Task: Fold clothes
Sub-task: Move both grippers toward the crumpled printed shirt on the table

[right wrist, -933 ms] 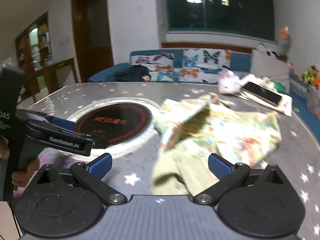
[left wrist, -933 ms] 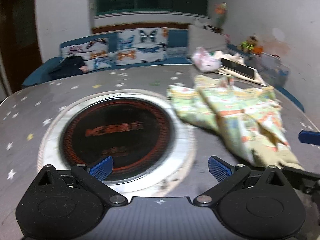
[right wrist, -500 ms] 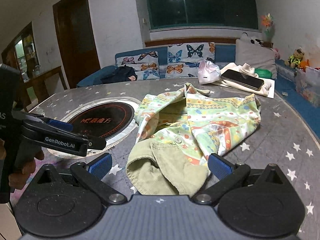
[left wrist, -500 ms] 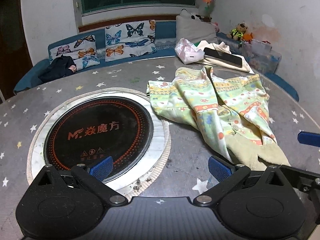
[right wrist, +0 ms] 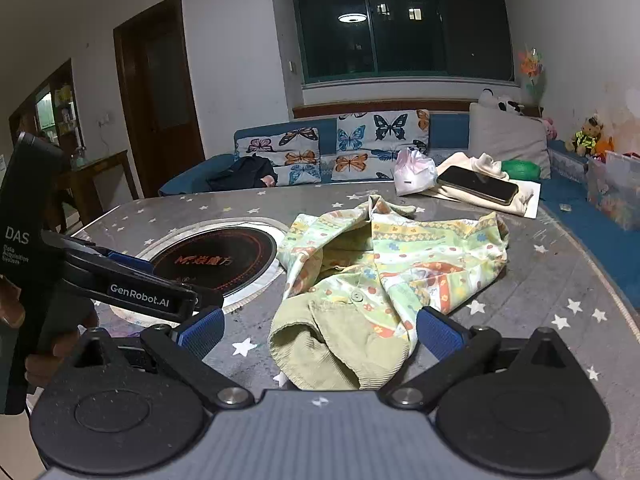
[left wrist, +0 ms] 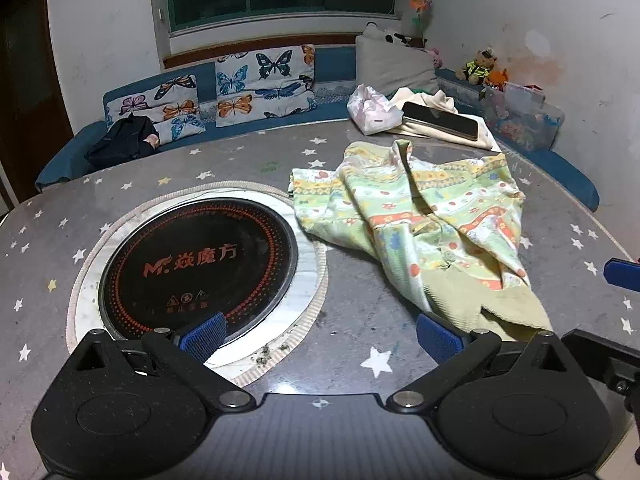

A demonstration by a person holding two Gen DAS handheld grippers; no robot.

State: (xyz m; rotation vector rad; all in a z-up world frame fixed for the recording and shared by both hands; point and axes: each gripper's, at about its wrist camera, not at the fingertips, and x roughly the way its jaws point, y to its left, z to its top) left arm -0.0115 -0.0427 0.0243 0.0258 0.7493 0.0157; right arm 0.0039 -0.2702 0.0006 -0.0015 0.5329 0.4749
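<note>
- The only container in sight is a clear plastic storage box on the blue bench at about 2 o'clock beyond the table; its contents show as a colourful jumble, too small to tell apart.
- A pale plastic bag sits at the far edge of the table near 12 o'clock (what it holds is hidden), just beside a dark phone lying on a folded cream cloth.
- The patterned garment, pale green with orange and yellow bands and a plain olive collar part, lies crumpled on the star-printed table, just right of the round induction cooktop set into the tabletop.
- In the right wrist view the garment spreads from 12 o'clock down to the gripper, its olive part lying between the two blue pads without being pinched.
- The left gripper stands wide apart and holds nothing; the garment's olive edge lies near its right pad.
- The right gripper is likewise spread wide and empty.
- Against the picture from 0.9 s ago, the garment has gone from blurred and partly lifted to sharp and settled flat, and both views now look at the table from a higher, steadier angle.
- The left gripper's handle, with a hand on it, sits at 9 o'clock in the right wrist view, as before.
</note>
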